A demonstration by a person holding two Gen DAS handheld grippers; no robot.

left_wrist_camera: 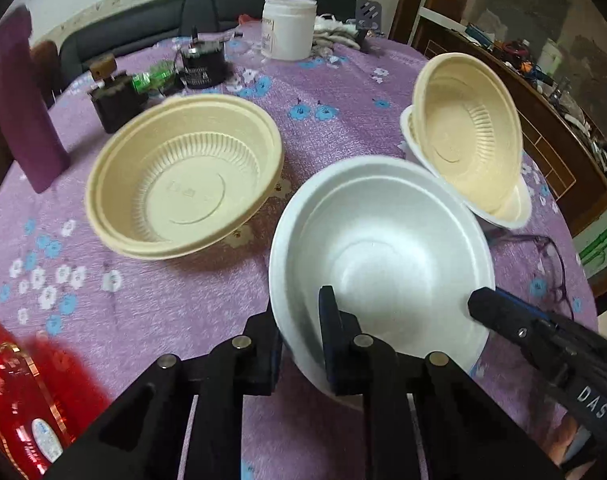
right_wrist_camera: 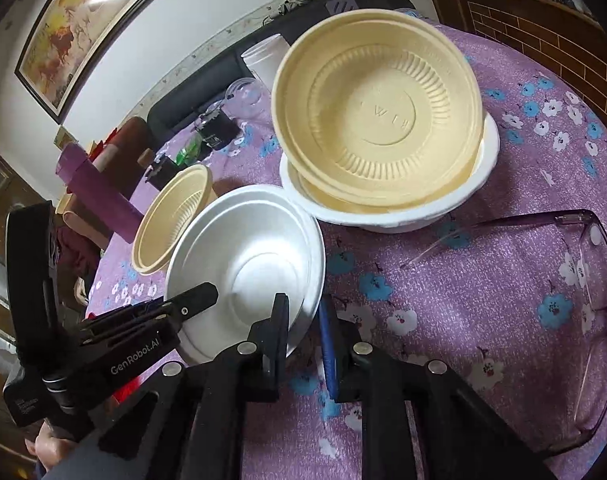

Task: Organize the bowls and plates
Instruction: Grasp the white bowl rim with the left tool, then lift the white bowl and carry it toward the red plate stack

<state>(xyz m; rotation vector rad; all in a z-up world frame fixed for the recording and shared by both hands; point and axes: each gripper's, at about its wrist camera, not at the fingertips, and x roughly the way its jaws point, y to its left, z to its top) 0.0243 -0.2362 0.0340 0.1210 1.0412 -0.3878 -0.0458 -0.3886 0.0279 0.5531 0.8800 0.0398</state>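
Two grippers, left (left_wrist_camera: 301,344) and right (right_wrist_camera: 303,344), we find clamped on one round, smooth white foam bowl's (left_wrist_camera: 383,252) rim.

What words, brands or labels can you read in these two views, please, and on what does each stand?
"GenRobot.AI": on the side of the left gripper, seen from the right wrist.
"DAS": on the body of the right gripper, seen from the left wrist; it may be cut off.
Embossed letters in the base of the tilted beige bowl: too faint to read.
Labels on the white jar, black container and red packet: blurred.
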